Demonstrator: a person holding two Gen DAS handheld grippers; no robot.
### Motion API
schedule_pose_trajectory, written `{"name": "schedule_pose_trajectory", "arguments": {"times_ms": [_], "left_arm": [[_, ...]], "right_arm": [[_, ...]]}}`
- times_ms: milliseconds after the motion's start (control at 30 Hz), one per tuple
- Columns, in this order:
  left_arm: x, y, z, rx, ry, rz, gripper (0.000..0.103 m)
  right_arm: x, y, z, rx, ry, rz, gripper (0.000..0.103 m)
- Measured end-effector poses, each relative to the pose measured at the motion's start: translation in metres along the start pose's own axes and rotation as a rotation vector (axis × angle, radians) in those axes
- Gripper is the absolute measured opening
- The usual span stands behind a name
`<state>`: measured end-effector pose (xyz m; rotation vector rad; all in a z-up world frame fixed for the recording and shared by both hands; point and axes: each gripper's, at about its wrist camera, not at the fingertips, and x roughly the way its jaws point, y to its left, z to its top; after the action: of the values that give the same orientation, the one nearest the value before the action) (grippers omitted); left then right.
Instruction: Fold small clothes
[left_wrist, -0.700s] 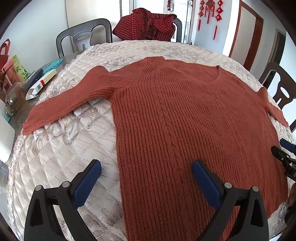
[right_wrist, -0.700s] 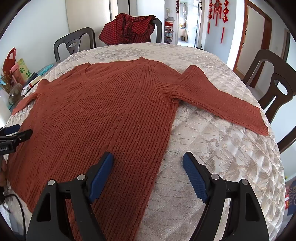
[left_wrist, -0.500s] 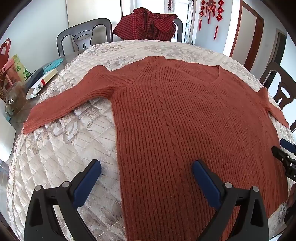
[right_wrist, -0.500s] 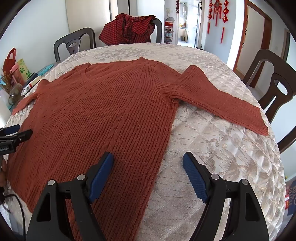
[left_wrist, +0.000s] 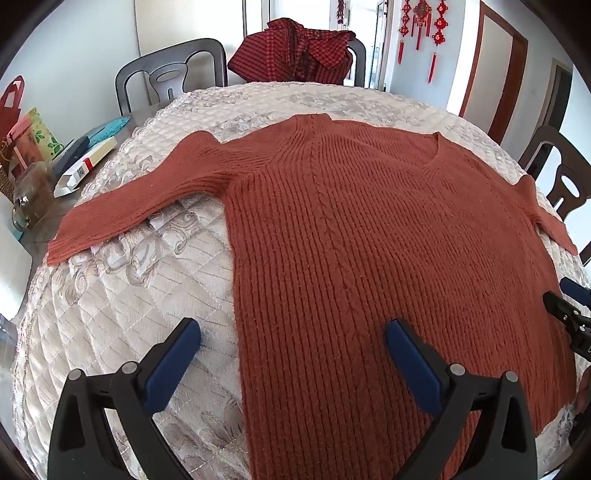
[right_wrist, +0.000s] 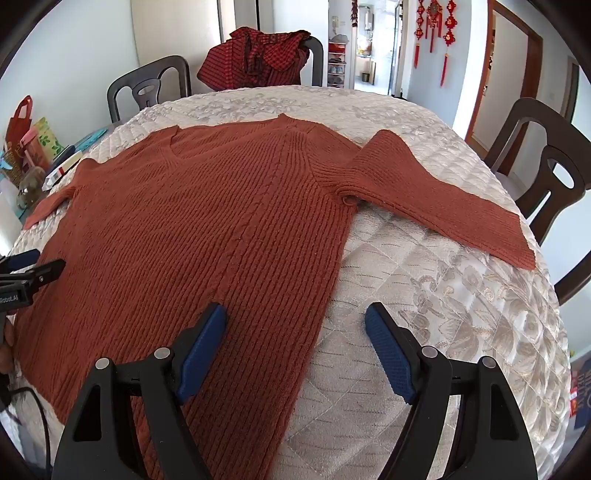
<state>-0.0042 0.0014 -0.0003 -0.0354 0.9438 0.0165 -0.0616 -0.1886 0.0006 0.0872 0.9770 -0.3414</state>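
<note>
A rust-red knit sweater (left_wrist: 369, 229) lies flat and face up on the quilted table (left_wrist: 122, 295), both sleeves spread out. In the left wrist view my left gripper (left_wrist: 291, 328) is open and empty, its jaws straddling the sweater's left side edge near the hem. In the right wrist view the sweater (right_wrist: 221, 221) fills the middle, and my right gripper (right_wrist: 295, 314) is open and empty over its right side edge. The right sleeve (right_wrist: 443, 199) runs out to the right. Each gripper shows at the edge of the other's view.
A red checked garment (left_wrist: 295, 55) hangs on a far chair. Dark chairs (right_wrist: 546, 162) stand around the table. Boxes, a jar (left_wrist: 29, 195) and gift bags sit at the table's left edge.
</note>
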Motion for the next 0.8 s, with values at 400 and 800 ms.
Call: {"name": "schedule_pose_trajectory", "arguments": {"times_ms": [400, 800], "left_arm": [[-0.0004, -0.0018, 0.0016, 0.000, -0.001, 0.003, 0.102], [-0.0005, -0.0018, 0.0012, 0.000, -0.003, 0.003, 0.102]], "right_arm": [[-0.0004, 0.0002, 0.0003, 0.000, 0.000, 0.000, 0.078], [-0.0006, 0.0003, 0.0001, 0.001, -0.001, 0.001, 0.078]]}}
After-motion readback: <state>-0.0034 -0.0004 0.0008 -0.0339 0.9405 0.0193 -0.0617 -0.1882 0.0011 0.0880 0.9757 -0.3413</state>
